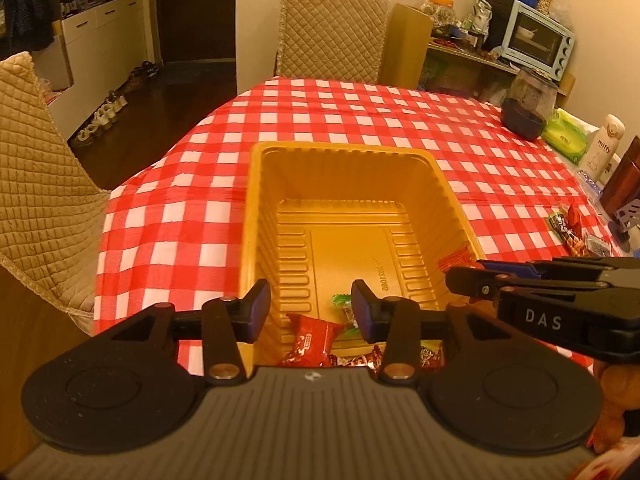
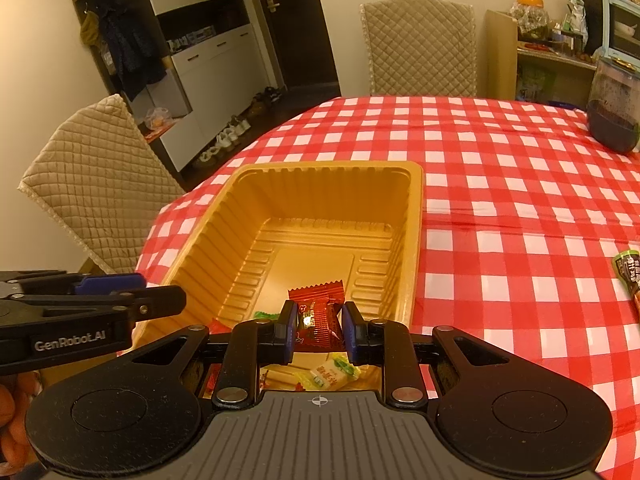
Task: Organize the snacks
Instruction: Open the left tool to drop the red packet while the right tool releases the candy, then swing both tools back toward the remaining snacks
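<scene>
the checked worktop (image 2: 500,200) is carrying a gold tray (image 2: 416,216) with snacks (image 1: 310,340) lying at its near end. over it, the right tongs (image 2: 318,330) are gripping a red packet (image 2: 318,320), and the left tongs (image 1: 310,308) are standing parted and empty.

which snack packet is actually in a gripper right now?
The red foil packet, pinched between the right gripper pads above the gold tray. The other packets lie loose in the tray; the left gripper is empty.
</scene>
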`<state>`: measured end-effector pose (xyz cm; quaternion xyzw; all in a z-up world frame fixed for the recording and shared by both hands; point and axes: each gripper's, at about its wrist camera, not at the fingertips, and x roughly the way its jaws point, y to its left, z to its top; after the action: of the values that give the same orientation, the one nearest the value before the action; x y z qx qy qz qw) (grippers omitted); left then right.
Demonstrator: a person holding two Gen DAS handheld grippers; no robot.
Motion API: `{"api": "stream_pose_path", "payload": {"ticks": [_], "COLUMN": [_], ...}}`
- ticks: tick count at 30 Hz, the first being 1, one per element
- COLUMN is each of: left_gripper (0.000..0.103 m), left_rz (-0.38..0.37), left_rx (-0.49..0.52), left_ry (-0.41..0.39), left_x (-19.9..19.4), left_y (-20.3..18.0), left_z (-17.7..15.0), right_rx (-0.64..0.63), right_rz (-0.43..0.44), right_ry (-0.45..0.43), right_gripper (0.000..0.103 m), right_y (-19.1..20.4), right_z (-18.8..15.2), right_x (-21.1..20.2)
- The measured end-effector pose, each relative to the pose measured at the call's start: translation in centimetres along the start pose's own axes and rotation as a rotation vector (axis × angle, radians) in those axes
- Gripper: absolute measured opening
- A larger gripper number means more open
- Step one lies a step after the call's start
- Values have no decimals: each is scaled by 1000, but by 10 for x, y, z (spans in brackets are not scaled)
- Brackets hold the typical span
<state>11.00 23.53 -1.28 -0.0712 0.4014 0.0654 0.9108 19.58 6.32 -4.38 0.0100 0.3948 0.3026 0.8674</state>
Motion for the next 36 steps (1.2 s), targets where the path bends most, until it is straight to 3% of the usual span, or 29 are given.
{"api": "stream_pose_path", "payload": {"ticks": [8,12,14,16,23,25,36], "left_gripper": [40,46,51,62,72,79,91], "left_rz": [-1,8,17,23,24,14,-23], "left_rx": [-15,-13,-17,-26,-36,-40,-18], "left_ry": [6,11,11,8,-4,-14,-68], "left_x": [-5,-6,-8,-10,-20,-25,-55], "left_y": [2,2,4,6,1,-2,-37], "left_z": [-3,-5,-6,-8,-15,-18,-25], "right_rx": [7,19,28,33,74,95,114], "right_rz": [21,72,74,64,17,-10,-119], "right_ry": [-14,-11,-4,-15,-29,-27,-51], "right_gripper": [24,25,34,51,51,51,52], "right_y": [6,8,8,6,-11,-19,-44], "right_z": [2,6,8,7,-6,-12,-39], "right_x": [-5,-4,-4,-7,-30,-39,-96]}}
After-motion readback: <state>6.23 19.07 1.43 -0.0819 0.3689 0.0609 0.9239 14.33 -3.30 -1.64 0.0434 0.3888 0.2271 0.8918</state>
